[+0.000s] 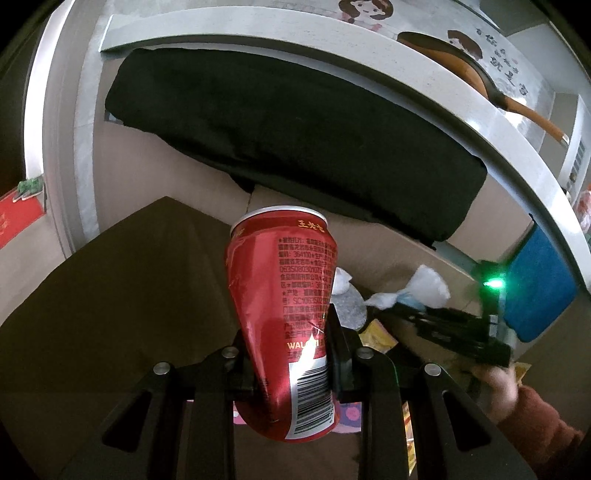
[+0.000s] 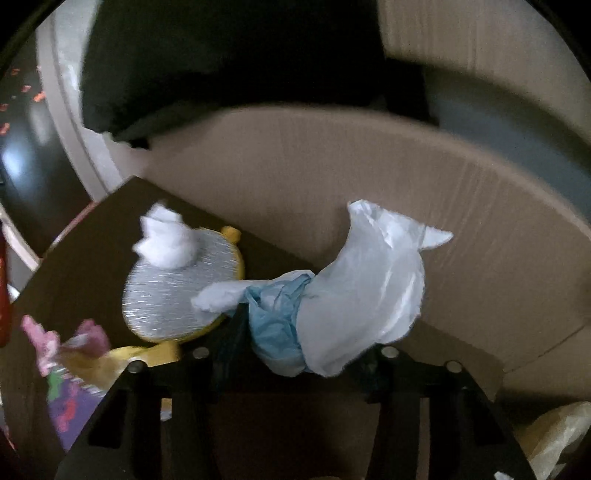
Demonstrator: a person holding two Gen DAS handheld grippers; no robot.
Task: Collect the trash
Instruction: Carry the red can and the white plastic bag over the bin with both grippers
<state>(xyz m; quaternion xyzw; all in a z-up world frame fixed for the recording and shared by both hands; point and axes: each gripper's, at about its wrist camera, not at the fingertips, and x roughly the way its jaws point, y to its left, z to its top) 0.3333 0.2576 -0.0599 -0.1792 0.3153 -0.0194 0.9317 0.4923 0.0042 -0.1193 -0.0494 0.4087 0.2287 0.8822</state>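
Note:
My left gripper [image 1: 291, 354] is shut on a dented red drink can [image 1: 284, 317] and holds it upright above an open cardboard box [image 1: 122, 280]. My right gripper [image 2: 299, 354] is shut on a crumpled white and blue plastic bag [image 2: 351, 295] over the same box; it shows at the right of the left wrist view [image 1: 458, 332] with the bag [image 1: 413, 291]. Inside the box lie a silver and yellow foil packet [image 2: 177, 288], a white tissue wad [image 2: 164, 240] and pink and purple wrappers [image 2: 70, 369].
A black cushion [image 1: 295, 140] sits under a white table frame [image 1: 258, 33] behind the box. A blue pad [image 1: 539, 288] hangs at the right. The box's tall cardboard flap [image 2: 369, 173] stands behind the bag. A yellowish bag [image 2: 554, 439] lies at the lower right.

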